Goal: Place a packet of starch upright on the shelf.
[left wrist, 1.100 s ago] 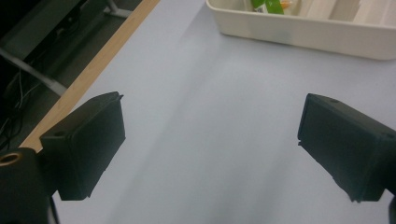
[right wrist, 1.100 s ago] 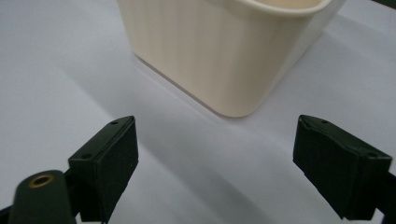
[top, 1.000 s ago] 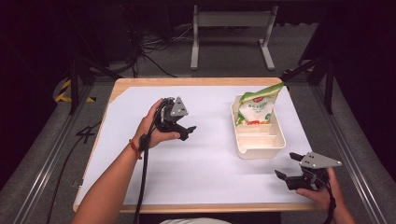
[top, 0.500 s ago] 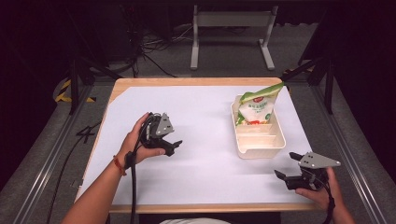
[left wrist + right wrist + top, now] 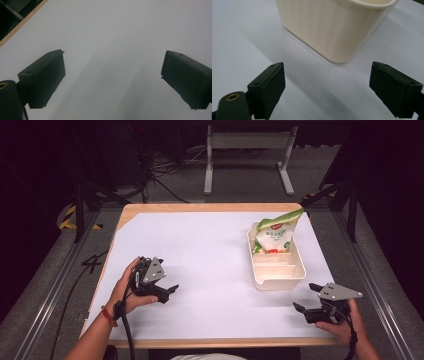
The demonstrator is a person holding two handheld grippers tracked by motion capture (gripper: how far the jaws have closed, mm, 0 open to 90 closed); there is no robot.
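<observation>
The left gripper (image 5: 170, 291) is held in the person's left hand (image 5: 127, 287) over the near-left part of the table (image 5: 200, 250). Its jaws are spread wide with nothing between them; in the left gripper view (image 5: 112, 82) only the white table surface lies between and beyond them. A black cable (image 5: 127, 335) trails from this gripper toward the near edge of the table.

The right gripper (image 5: 306, 299) is held in the person's right hand (image 5: 340, 325) at the near-right corner of the table. Its jaws are likewise spread apart and hold nothing. A grey three-cornered plate (image 5: 339, 292) sits on top of it.

A cream tray (image 5: 280, 280) with dividers stands on the right side of the table, just beyond the right gripper and slightly to its left. In the right gripper view, the tray's rounded near corner (image 5: 337, 32) stands ahead of the open jaws (image 5: 327, 87), apart from them, with bare table between.

A green-and-white snack bag (image 5: 274, 235) stands tilted in the far compartment of the tray, its top leaning toward the far right. The near compartments of the tray hold nothing visible.

The tray and bag lie well apart from the left gripper, to its right and farther off, with open table surface between them.
</observation>
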